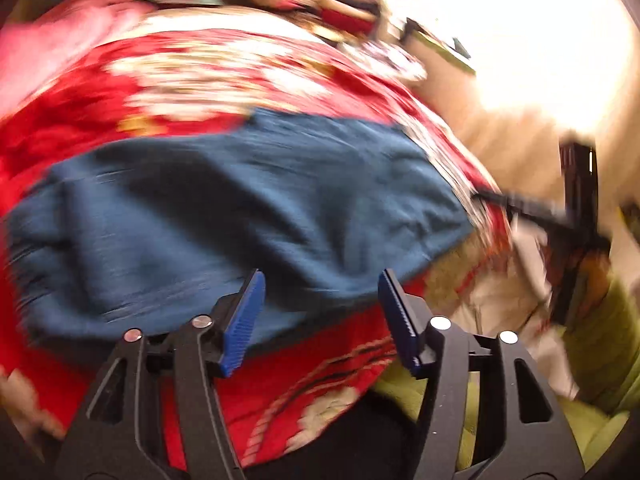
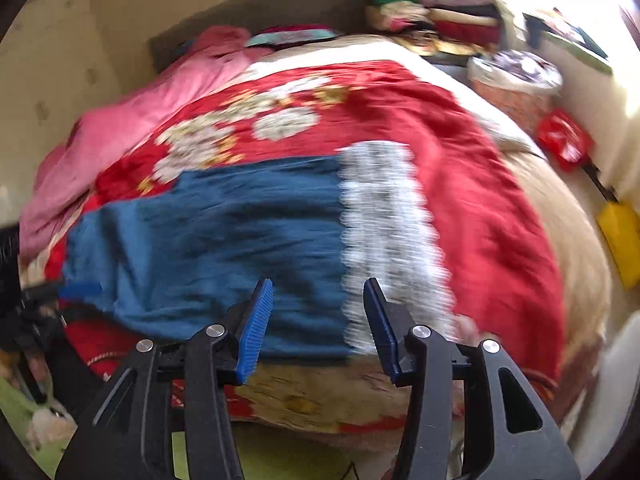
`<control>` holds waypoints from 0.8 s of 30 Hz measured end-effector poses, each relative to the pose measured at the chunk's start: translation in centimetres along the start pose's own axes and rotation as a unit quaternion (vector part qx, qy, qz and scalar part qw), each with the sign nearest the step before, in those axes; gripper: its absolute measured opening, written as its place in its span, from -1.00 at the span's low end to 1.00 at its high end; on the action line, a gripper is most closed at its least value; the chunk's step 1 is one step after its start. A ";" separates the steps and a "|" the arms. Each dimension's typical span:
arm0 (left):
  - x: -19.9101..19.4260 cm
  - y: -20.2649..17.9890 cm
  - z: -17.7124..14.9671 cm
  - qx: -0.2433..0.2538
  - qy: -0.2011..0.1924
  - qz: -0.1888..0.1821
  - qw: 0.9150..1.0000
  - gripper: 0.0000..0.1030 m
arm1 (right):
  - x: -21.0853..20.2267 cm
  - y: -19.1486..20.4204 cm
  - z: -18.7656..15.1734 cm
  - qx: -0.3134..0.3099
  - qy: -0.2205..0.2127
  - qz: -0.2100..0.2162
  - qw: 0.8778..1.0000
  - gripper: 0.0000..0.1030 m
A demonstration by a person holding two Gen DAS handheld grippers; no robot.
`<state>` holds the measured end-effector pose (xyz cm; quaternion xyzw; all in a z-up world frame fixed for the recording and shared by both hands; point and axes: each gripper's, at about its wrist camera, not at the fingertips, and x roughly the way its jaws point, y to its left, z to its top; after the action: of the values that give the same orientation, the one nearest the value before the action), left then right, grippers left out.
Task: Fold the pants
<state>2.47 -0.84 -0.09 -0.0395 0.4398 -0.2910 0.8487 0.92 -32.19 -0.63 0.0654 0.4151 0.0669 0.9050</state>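
Blue pants (image 1: 240, 208) lie spread across a red flowered bedspread (image 1: 192, 76) near the bed's front edge. In the right wrist view the pants (image 2: 224, 240) end at a white lace hem band (image 2: 388, 232) on their right side. My left gripper (image 1: 322, 308) is open and empty, its blue pads just above the pants' near edge. My right gripper (image 2: 318, 320) is open and empty, over the near edge where the blue cloth meets the lace. The left gripper (image 2: 76, 292) shows at the far left of the right wrist view. Both views are motion-blurred.
A pink blanket (image 2: 120, 128) lies at the bed's left. Stacked folded clothes (image 2: 440, 12) sit at the back right. A basket (image 2: 516, 80), a red bag (image 2: 564, 140) and a yellow object (image 2: 620, 236) stand beside the bed on the right. Green fabric (image 1: 600, 340) is below.
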 end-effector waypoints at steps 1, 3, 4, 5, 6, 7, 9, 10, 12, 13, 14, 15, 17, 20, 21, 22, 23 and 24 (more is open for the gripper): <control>-1.1 1.4 0.0 -0.024 -0.012 0.021 0.999 0.12 | 0.7 0.9 0.0 -0.013 0.006 0.006 1.000 -0.11; -3.0 3.6 -0.3 -0.056 -0.032 0.069 0.996 0.26 | 2.5 2.6 -0.3 -0.027 0.025 0.032 0.999 -0.11; -4.2 4.8 -0.6 -0.072 -0.046 0.099 0.991 0.33 | 3.3 3.1 -0.7 -0.032 0.037 0.037 0.998 -0.08; -4.9 5.6 -0.7 -0.082 -0.053 0.114 0.989 0.36 | 4.2 3.6 -1.2 -0.040 0.049 0.035 0.997 -0.02; -5.5 6.5 -1.0 -0.097 -0.058 0.134 0.984 0.42 | 4.8 3.9 -1.7 -0.048 0.057 0.030 0.997 0.06; -5.6 7.2 -1.1 -0.107 -0.058 0.146 0.982 0.47 | 5.3 4.2 -2.1 -0.059 0.061 0.020 0.996 0.08; -5.2 8.5 -1.2 -0.129 -0.051 0.155 0.978 0.49 | 5.6 4.6 -2.2 -0.074 0.058 0.010 0.996 0.08; -4.8 8.9 -1.0 -0.133 -0.046 0.154 0.978 0.49 | 5.6 4.6 -2.1 -0.078 0.059 0.008 0.995 0.08; -3.8 9.5 -0.8 -0.136 -0.034 0.151 0.979 0.49 | 5.5 4.5 -2.1 -0.079 0.061 0.011 0.995 0.08; -3.1 9.7 -0.7 -0.137 -0.030 0.153 0.978 0.46 | 5.4 4.4 -2.1 -0.076 0.062 0.013 0.995 0.08; -2.6 9.9 -0.6 -0.137 -0.029 0.154 0.978 0.31 | 5.4 4.3 -2.1 -0.074 0.062 0.015 0.995 0.08; -2.3 9.9 -0.8 -0.136 -0.029 0.159 0.977 -0.10 | 5.4 4.3 -2.2 -0.074 0.062 0.015 0.995 0.08; -2.2 10.3 -1.2 -0.131 -0.031 0.163 0.978 -0.24 | 5.4 4.3 -2.2 -0.074 0.062 0.015 0.995 0.08; -3.6 11.0 -1.6 -0.126 -0.033 0.165 0.978 -0.29 | 5.3 4.3 -2.3 -0.073 0.066 0.017 0.995 0.08; -4.1 11.3 -1.7 -0.127 -0.038 0.174 0.976 -0.29 | 5.3 4.3 -2.3 -0.071 0.066 0.019 0.995 0.08; -4.2 11.7 -1.7 -0.128 -0.038 0.173 0.976 -0.28 | 5.3 4.2 -2.4 -0.068 0.065 0.021 0.995 0.08; -4.1 12.0 -1.8 -0.132 -0.033 0.166 0.977 -0.25 | 5.3 4.2 -2.4 -0.066 0.064 0.020 0.996 0.08; -3.9 12.4 -1.9 -0.135 -0.028 0.164 0.977 -0.18 | 5.4 4.2 -2.4 -0.066 0.064 0.019 0.996 0.08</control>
<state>4.94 11.80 -2.46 -0.0892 0.4516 -0.0840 0.8837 2.29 -26.96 -5.48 0.0092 0.4655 0.1157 0.8774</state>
